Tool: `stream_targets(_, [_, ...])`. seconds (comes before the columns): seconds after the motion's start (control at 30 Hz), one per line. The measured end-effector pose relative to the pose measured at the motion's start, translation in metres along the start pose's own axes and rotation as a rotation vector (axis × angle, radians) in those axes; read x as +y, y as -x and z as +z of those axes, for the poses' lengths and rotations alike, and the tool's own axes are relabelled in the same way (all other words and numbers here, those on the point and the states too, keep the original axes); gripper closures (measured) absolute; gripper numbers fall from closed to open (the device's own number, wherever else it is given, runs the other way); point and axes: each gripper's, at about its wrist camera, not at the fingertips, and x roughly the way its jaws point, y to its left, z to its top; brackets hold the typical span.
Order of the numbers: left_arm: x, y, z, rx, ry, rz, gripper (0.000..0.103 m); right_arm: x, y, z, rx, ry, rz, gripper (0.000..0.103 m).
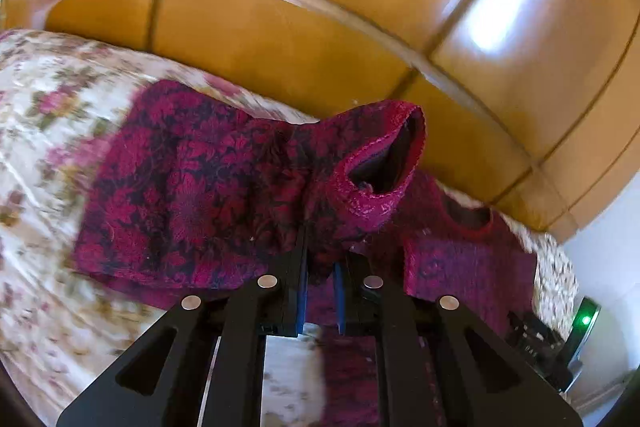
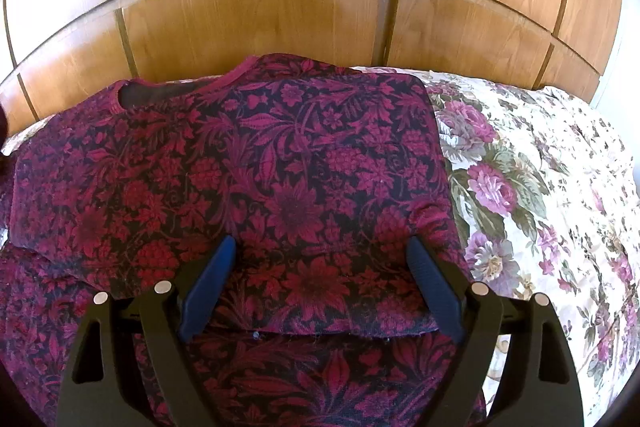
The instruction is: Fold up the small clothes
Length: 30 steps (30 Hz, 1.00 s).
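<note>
The left claw (image 1: pixel 320 267) is clamped tight on a sleeve (image 1: pixel 372 171) of the red floral sweater (image 2: pixel 240 167), lifting it just ahead of its tips. The right claw (image 2: pixel 320 259) gapes wide, empty, hovering over the sweater's folded body on the bed (image 2: pixel 540 187).

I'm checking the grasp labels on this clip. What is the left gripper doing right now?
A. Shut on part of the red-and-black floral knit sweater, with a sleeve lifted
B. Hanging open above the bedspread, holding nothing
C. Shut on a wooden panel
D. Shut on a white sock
A: the left gripper has its fingers pinched on the red-and-black floral knit sweater, the sleeve cuff raised above them.
</note>
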Motion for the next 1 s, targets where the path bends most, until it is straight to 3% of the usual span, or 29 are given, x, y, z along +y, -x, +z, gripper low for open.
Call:
stream_targets(0.1, [-0.01, -0.021, -0.005, 0.041, -0.035, 0.022, 0.088, -0.001, -0.001, 0.0, 0.0, -0.003, 0.004, 0.016])
stream_targets(0.17, [-0.013, -0.024, -0.006, 0.046, -0.048, 0.027, 0.074, -0.001, -0.001, 0.0, -0.001, -0.006, 0.005, 0.016])
stream_targets(0.23, [-0.019, -0.02, -0.01, 0.042, -0.055, 0.004, 0.066, -0.002, -0.001, 0.0, -0.001, -0.008, 0.007, 0.016])
stream_targets(0.5, [-0.009, 0.026, -0.034, -0.008, -0.058, -0.015, 0.064, -0.002, 0.0, 0.004, 0.013, -0.008, -0.002, 0.016])
stream_targets(0.63, [0.002, 0.041, -0.045, -0.012, -0.065, -0.022, 0.064, 0.016, 0.022, 0.014, -0.054, 0.012, -0.021, 0.016])
stream_targets(0.73, [0.004, 0.041, -0.047, -0.006, -0.091, -0.031, 0.064, 0.042, 0.043, 0.021, -0.107, 0.004, 0.055, 0.016])
stream_targets(0.83, [0.007, 0.045, -0.049, -0.022, -0.09, -0.046, 0.058, 0.076, 0.055, 0.026, -0.102, 0.012, 0.202, 0.017])
stream_targets(0.93, [0.02, 0.053, -0.052, -0.031, -0.047, -0.053, 0.058, 0.119, 0.057, 0.027, -0.014, 0.011, 0.451, 0.031])
stream_targets(1.0, [0.029, 0.058, -0.056, -0.039, -0.025, -0.041, 0.058, 0.146, 0.054, 0.025, 0.045, 0.014, 0.569, 0.041])
